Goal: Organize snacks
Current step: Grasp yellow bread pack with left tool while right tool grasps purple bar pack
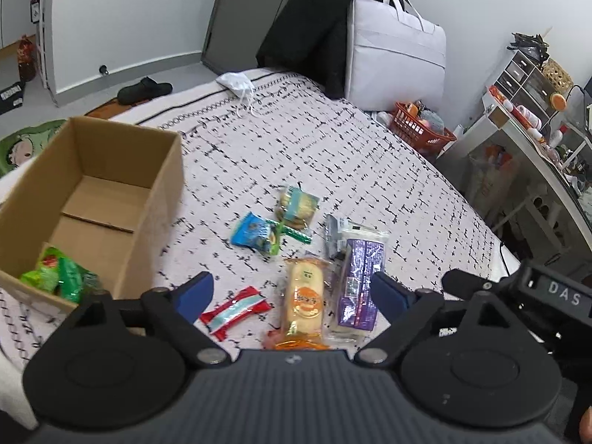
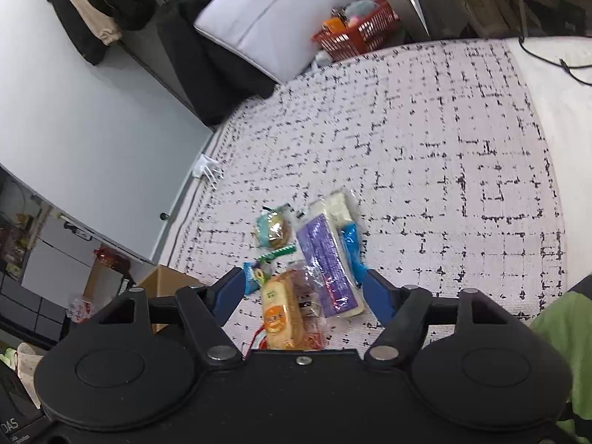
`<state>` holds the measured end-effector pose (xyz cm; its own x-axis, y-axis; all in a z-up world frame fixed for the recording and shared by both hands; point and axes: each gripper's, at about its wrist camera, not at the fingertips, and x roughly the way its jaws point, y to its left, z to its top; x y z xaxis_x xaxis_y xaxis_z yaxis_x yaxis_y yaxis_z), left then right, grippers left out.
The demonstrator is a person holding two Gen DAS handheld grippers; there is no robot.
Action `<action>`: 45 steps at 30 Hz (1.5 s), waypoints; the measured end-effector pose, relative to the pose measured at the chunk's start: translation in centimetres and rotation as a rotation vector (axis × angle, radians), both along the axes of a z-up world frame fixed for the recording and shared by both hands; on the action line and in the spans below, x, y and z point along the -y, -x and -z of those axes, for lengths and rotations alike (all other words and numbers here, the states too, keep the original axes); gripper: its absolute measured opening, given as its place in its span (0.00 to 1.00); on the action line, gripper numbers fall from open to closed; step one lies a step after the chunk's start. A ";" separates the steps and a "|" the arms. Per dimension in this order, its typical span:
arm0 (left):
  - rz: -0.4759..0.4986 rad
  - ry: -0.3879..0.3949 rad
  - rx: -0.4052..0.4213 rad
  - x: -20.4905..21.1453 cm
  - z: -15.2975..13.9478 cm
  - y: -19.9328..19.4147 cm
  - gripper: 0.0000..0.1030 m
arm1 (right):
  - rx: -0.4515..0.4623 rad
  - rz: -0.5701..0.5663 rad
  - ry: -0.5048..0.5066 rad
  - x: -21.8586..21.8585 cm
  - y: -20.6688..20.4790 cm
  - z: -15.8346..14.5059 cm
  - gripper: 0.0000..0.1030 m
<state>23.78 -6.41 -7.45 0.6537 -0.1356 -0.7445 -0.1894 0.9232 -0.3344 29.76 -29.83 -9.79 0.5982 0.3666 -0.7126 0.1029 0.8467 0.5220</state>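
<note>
We hold the left hand-held gripper (image 1: 294,294) and right hand-held gripper (image 2: 301,288) agape and gripping nothing above the snacks on the bed (image 2: 425,140), the bread pack (image 1: 305,299) and purple pack (image 1: 359,281) lying beside the cardboard box (image 1: 148,199).

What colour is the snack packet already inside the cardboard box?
Green, with a red patch on it; it lies in the box's near corner, shown only in the left wrist view.

Readable lettering: "DAS" only

"DAS" stands in pale capitals on the black body of the right tool (image 1: 449,281), seen from the left wrist; snack wrappers carry print too blurred to read.
</note>
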 end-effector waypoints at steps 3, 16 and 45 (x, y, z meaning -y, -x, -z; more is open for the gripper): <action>0.005 0.020 -0.016 0.4 1.0 -0.8 0.81 | -0.022 0.009 0.008 -0.2 -0.7 0.8 0.64; 0.053 0.091 -0.094 2.1 5.5 -4.1 0.63 | -0.104 0.014 0.045 -1.6 -4.4 3.2 0.60; 0.006 0.051 -0.135 0.6 6.2 -3.9 0.33 | -0.196 -0.039 0.153 -5.0 -6.4 8.1 0.32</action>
<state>27.69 -6.99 -13.64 0.5471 -0.1796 -0.8176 -0.2302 0.9068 -0.3532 36.17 -24.83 -17.86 0.4307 0.2655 -0.8626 0.1552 0.9197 0.3606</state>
